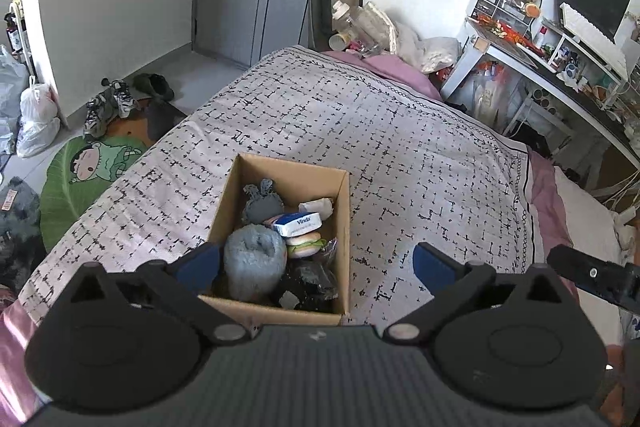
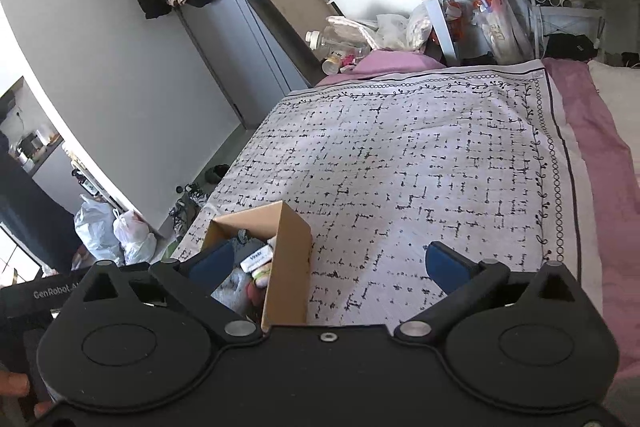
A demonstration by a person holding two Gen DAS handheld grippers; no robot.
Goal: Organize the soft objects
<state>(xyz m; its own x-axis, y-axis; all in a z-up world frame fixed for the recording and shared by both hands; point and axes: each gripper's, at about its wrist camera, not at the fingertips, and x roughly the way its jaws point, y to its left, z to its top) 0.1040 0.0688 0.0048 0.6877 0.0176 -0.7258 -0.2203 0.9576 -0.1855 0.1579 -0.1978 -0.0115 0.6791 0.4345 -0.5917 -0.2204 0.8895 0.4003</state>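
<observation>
An open cardboard box (image 1: 344, 203) stands on the patterned bedspread (image 1: 400, 131). It holds several soft things: a grey plush (image 1: 262, 203), a grey-blue fuzzy roll (image 1: 252, 263), a Vinda tissue pack (image 1: 298, 223), a burger toy (image 1: 306, 247) and dark items (image 1: 312, 283). My left gripper (image 1: 316, 261) is open and empty above the box's near side. My right gripper (image 2: 328, 261) is open and empty, straddling the box's right wall (image 2: 288, 267), and also shows in the left wrist view (image 1: 592, 275).
The bed's pink sheet (image 2: 600, 147) runs along the right. A cluttered desk (image 1: 560, 59) stands at the far right. Bottles and bags (image 1: 360, 27) lie at the bed's far end. Shoes (image 1: 108, 107), a green mat (image 1: 88, 171) and plastic bags (image 1: 36, 115) are on the floor at left.
</observation>
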